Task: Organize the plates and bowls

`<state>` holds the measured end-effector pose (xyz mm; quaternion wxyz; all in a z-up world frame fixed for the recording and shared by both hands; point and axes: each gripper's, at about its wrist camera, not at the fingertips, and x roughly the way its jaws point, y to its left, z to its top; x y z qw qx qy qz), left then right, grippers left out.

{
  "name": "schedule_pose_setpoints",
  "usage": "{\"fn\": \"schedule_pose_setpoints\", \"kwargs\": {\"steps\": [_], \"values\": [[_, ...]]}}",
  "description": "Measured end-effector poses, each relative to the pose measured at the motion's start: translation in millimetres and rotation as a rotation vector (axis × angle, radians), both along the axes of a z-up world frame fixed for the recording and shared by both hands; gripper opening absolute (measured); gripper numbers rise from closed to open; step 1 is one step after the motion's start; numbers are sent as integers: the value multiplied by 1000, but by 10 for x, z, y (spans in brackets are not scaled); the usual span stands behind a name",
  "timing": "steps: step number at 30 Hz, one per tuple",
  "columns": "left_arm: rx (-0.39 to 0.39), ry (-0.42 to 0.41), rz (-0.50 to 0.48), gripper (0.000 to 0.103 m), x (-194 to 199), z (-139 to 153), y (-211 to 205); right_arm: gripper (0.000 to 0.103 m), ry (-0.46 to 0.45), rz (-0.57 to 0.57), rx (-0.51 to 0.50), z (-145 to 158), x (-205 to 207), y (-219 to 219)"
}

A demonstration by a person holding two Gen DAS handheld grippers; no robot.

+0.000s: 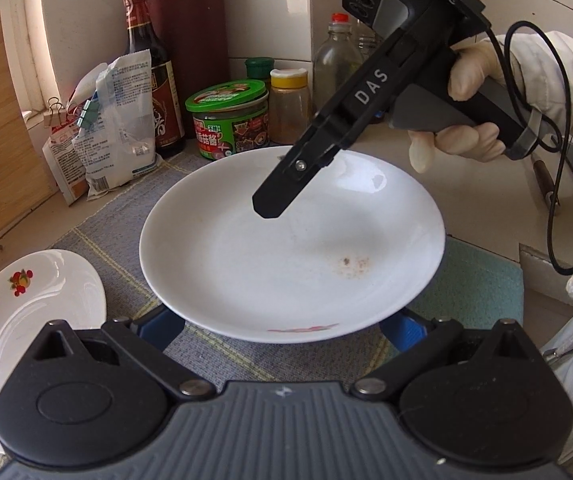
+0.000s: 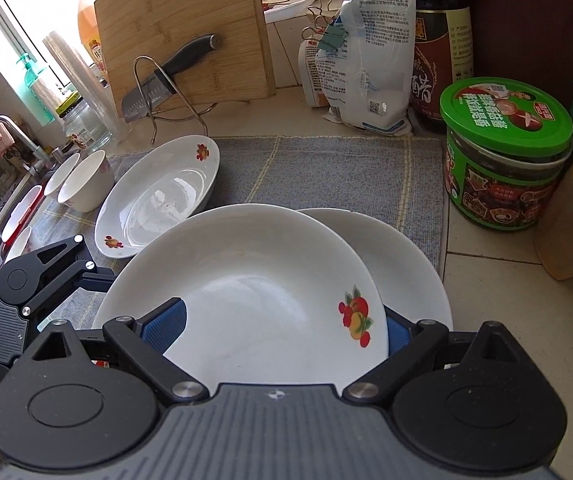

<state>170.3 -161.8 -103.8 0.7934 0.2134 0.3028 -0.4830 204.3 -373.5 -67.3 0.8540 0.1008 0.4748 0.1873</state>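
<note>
On grey mat, we see plate [image 1: 292,240] lying dead ahead of left gripper [image 1: 286,330], rim between its spread pads, seemingly untouched. Right gripper [image 2: 286,326] nearer its work: fingers spread around fruit plate [image 2: 242,292], tilted over that plate; grip unclear. Right hand [image 1: 470,112] angles tool down-left. Oval dish [image 2: 158,196] and bowls [image 2: 80,178] wait left.
</note>
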Motion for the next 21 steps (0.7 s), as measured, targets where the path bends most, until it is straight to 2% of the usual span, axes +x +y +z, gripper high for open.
{"fn": "schedule_pose_setpoints", "kwargs": {"steps": [21], "values": [[11,26,-15,102,116,-60,-63,99,15,-23,-19,-66,1,-88]]}}
